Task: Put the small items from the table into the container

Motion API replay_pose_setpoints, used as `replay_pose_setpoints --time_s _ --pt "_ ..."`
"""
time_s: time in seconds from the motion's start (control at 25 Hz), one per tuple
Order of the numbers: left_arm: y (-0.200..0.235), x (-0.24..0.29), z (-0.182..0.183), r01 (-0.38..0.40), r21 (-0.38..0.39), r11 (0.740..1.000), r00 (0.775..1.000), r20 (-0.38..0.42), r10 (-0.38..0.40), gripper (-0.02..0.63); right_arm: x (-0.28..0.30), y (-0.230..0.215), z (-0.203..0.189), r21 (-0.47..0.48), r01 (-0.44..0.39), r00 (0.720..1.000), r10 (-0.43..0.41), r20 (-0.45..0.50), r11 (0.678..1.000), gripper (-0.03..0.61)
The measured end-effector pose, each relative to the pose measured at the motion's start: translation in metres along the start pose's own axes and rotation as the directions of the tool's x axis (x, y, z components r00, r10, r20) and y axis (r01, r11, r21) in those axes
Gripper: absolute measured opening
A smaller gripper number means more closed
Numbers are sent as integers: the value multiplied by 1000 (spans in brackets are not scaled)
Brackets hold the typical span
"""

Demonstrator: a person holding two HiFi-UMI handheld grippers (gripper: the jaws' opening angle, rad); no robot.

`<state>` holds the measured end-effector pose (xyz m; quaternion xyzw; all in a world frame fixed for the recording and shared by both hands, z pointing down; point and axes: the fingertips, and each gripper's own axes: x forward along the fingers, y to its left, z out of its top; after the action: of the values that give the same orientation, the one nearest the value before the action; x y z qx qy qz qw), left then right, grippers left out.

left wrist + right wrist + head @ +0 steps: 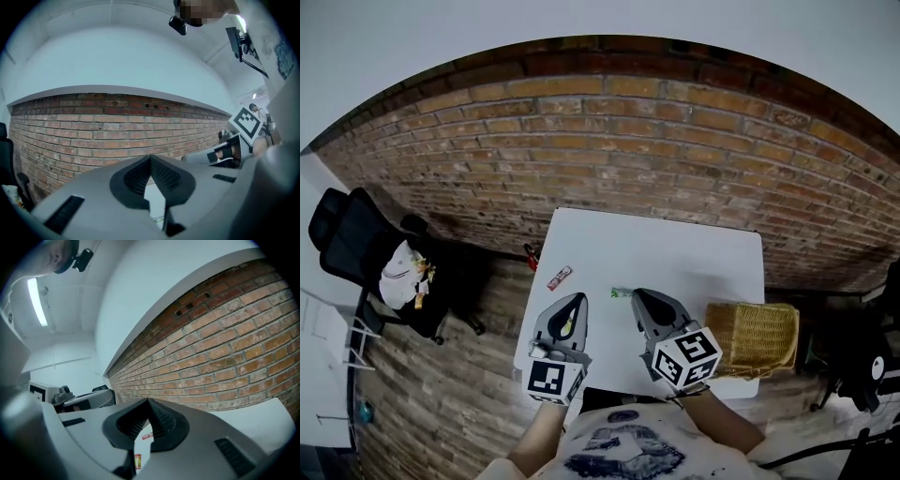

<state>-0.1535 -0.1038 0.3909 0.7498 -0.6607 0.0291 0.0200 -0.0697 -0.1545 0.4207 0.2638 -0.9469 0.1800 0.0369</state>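
On the white table lie small items: a red and white packet, a green piece and a red thing at the left edge. A wicker basket stands at the table's right side. My left gripper hovers over the near edge, its jaw tips meeting, nothing held. My right gripper is beside it, just short of the green piece, also shut and empty. Its own view shows its tips touching, with the packet on the table under them. In its own view my left gripper is closed too.
A brick wall runs behind the table. A black office chair with things piled on it stands on the wooden floor at the left. Dark gear stands on the floor to the basket's right.
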Motion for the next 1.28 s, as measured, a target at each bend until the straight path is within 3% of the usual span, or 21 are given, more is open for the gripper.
replay_pose_setpoints --time_s 0.36,0.64,1.28 --pt "28 17 -16 180 -26 983 984 -6 -180 48 27 -1 -11 1 181 983 -181 10 984 20" --pt "40 25 -32 269 -38 962 963 -8 -269 48 29 -1 -20 4 278 960 -278 24 961 20" --pt "43 64 -65 318 -45 947 947 -35 -319 48 48 -42 -38 -76 355 933 -359 -38 932 21"
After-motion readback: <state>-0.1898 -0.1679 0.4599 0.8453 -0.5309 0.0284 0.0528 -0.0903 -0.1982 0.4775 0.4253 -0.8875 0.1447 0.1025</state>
